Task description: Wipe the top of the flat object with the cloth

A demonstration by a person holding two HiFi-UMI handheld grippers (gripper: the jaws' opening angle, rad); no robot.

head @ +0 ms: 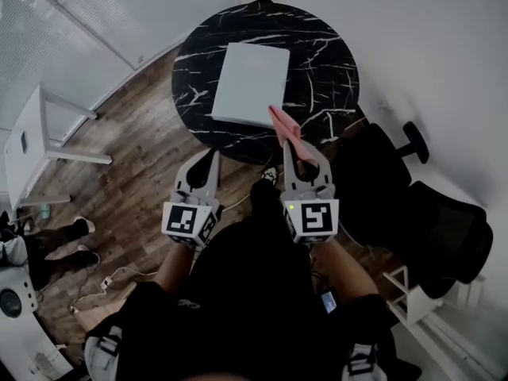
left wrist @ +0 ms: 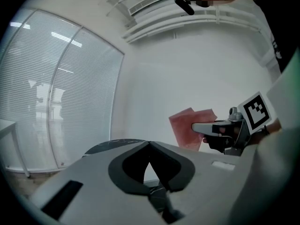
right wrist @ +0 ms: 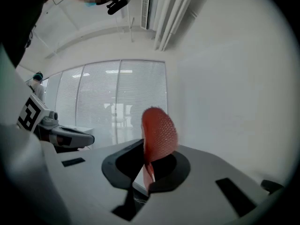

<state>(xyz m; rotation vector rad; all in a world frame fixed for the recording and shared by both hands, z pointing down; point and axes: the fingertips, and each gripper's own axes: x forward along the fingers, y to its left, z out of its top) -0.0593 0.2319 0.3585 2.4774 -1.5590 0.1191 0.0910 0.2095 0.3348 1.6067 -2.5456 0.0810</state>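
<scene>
The right gripper [right wrist: 145,159] is clenched on a pink cloth [right wrist: 158,134], which stands up from between its 2 jaws. The left gripper [left wrist: 150,146], near it on the left, is clenched with nothing between its jaws. Beyond both, a flat white board [head: 250,83] lies on the round black marble table [head: 325,62]; the cloth's far tip shows over the board's near right corner, contact unclear
</scene>
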